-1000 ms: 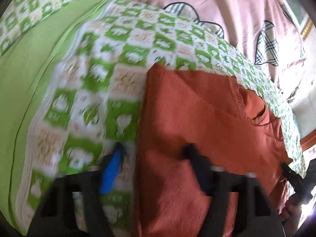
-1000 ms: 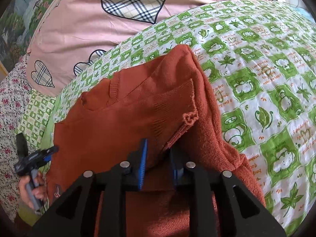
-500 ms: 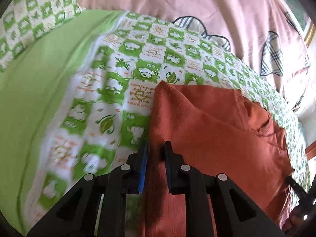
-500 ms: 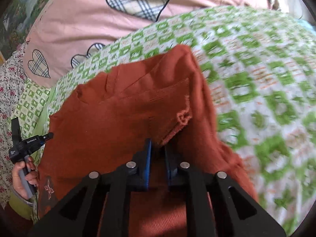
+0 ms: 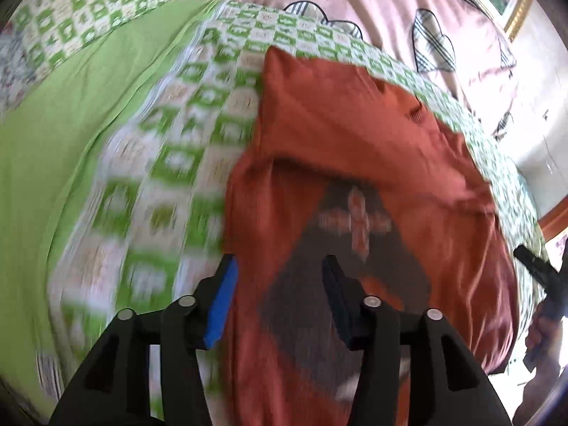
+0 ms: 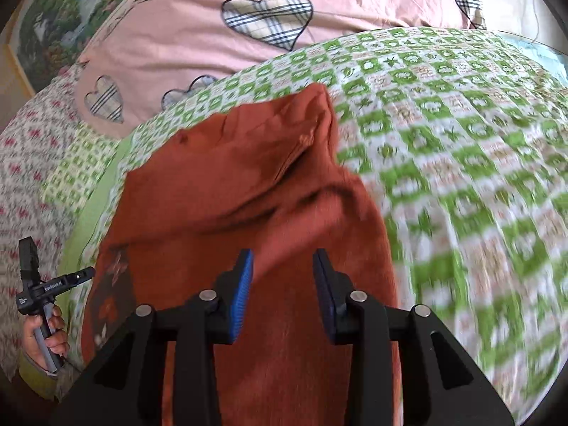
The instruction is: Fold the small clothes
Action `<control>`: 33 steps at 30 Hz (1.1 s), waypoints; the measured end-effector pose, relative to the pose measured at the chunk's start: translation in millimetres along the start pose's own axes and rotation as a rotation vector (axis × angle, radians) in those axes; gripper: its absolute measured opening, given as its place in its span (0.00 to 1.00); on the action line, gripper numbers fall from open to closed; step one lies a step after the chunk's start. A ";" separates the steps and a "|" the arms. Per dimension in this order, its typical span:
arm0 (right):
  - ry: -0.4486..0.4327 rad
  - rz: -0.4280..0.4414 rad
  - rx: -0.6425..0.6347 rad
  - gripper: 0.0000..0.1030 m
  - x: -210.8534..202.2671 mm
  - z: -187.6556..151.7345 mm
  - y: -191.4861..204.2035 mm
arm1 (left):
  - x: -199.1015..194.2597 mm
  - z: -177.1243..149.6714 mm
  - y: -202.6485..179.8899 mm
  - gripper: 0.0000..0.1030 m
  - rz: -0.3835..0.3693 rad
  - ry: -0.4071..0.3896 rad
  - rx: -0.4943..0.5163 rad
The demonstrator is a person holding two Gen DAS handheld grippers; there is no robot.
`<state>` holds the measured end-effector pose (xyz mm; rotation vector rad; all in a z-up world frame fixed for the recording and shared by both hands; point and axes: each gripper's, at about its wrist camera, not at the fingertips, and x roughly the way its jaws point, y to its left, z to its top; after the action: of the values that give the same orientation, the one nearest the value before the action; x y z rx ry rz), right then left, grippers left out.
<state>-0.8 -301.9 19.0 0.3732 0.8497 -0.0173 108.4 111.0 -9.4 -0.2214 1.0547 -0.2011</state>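
Both grippers' fingers (image 5: 223, 301) (image 6: 241, 298) now apart; sweater (image 5: 355, 149) patch: left view clearest.

Both claws, left (image 5: 278, 296) and right (image 6: 282, 294), released sweater (image 6: 248, 191).

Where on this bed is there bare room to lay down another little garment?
Two patches look free: the green checked bedspread right of the rust-orange sweater, bordered behind by the pink heart-print quilt; and the plain green sheet left of the sweater. The middle is crowded: the sweater fills it, with the open left gripper and right gripper over it.
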 end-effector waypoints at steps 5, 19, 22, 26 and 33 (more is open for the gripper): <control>0.008 0.009 -0.008 0.48 -23.7 -27.3 -3.4 | -28.5 -49.0 8.7 0.52 0.017 0.011 -0.013; 0.042 0.043 0.098 0.48 -65.5 -79.9 -39.8 | -62.3 -134.2 24.2 0.57 -0.030 0.071 -0.015; 0.062 0.048 0.093 0.48 -73.0 -90.5 -47.1 | -58.2 -148.3 21.8 0.57 -0.054 0.106 -0.012; 0.096 0.073 0.103 0.48 -76.4 -101.1 -57.8 | -47.1 -160.7 14.9 0.55 -0.095 0.157 0.001; 0.151 0.120 0.101 0.48 -75.9 -113.1 -56.2 | -34.0 -165.7 10.4 0.52 -0.122 0.198 0.023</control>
<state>-142.9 -327.3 -10.6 0.5253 0.9762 0.0806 -52.4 116.2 -62.6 -0.2493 1.2360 -0.3501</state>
